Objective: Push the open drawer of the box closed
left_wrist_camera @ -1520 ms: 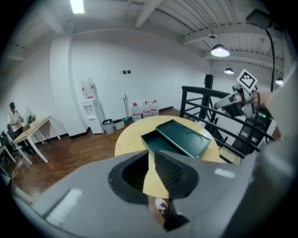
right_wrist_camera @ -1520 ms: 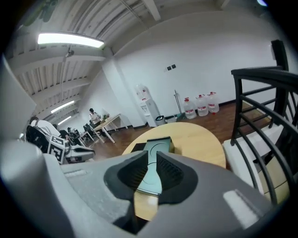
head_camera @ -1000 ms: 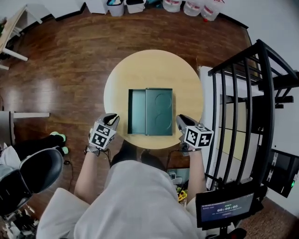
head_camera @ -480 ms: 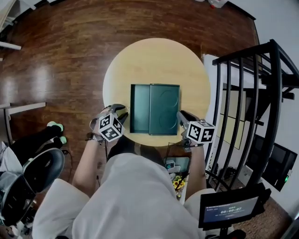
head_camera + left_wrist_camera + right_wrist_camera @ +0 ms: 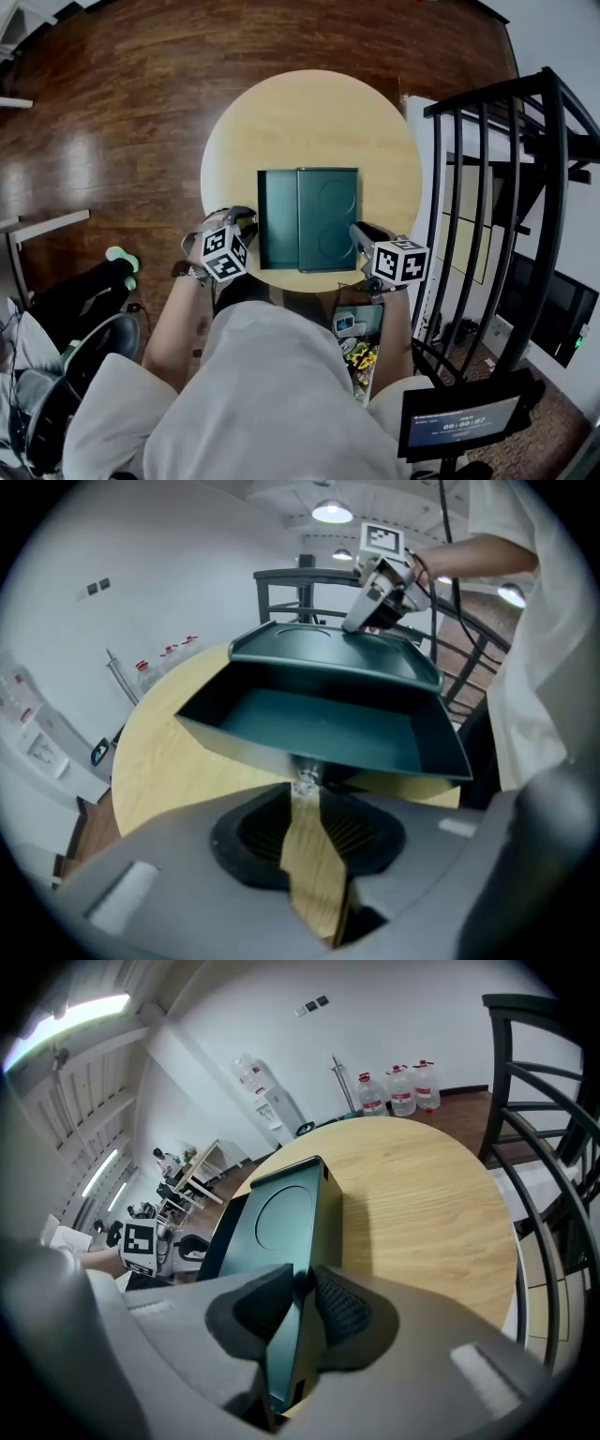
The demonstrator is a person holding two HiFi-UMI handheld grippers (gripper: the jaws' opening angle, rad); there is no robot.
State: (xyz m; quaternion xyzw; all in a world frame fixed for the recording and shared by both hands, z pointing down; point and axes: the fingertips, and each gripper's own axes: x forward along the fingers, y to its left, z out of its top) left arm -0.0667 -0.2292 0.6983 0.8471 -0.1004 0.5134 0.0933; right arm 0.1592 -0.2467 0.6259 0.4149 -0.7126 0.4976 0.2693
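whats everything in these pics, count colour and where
table: one, pale wood, round, under the box
box: one, dark green, middle of table
drawer: one, dark green, open on box's left side
railing: one, black, right of table
bottles: three, clear, by far wall
screen: one, dark, bottom right
left gripper: one, grey, at drawer front, jaws closing, nothing between
right gripper: one, grey, jaws on box's right near corner

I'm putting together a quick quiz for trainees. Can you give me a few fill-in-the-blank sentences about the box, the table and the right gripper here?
The box stands on a ___ wooden table. Its drawer sticks out toward the person's ___ side. The right gripper has its fingers closed on the ___'s edge.
Missing words: round; left; box.
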